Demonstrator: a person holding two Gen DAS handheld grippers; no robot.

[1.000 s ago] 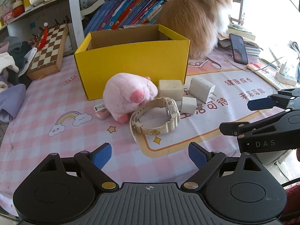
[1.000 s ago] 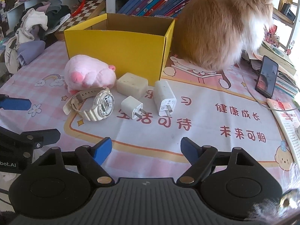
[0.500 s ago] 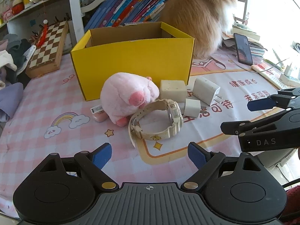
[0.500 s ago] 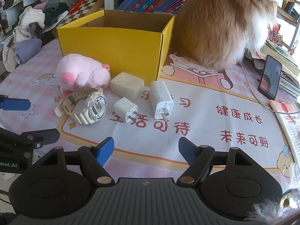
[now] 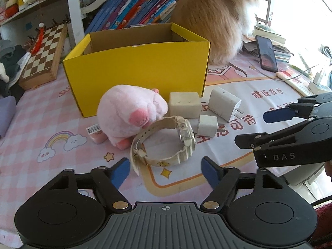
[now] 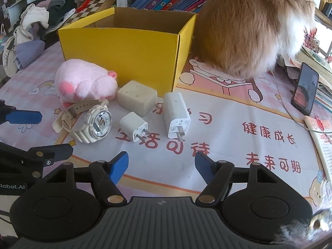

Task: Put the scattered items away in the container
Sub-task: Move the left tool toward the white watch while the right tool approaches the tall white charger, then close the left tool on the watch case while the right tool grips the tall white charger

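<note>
Yellow cardboard box (image 5: 143,68): open-topped, at 12 o'clock on the tabletop (image 5: 41,166); the inner walls that show are bare, its floor is hidden, so nothing can be seen inside it.
Task progress: by my judgement barely begun; every loose item in view lies outside the box.
Pink plush pig (image 5: 129,113): on the tabletop just in front of the box, at 10 o'clock from the watch, touching its strap.
Cream wristwatch (image 5: 166,143): on its side, nearest the left tongs, at 12 o'clock from their tips.
Small pink tube (image 5: 95,133): with a label, at 9 o'clock of the pig, against it.
Cream plug block (image 6: 137,100): just in front of the box's right corner.
Small white charger (image 6: 134,126): prongs toward the camera, at 12 o'clock from the right tongs.
Tall white charger (image 6: 177,115): lying flat, just right of the small one.
Left tongs (image 5: 165,172): released, jaws apart and gripping nothing; they have just been closing, with the watch ahead of the tips, not between them.
Right tongs (image 6: 160,166): released and empty, jaws also just narrowing, only bare tabletop between them.
Orange cat (image 6: 253,27): sitting at 2 o'clock, right beside the box, back turned.
Left to do: all six items, by my count.
</note>
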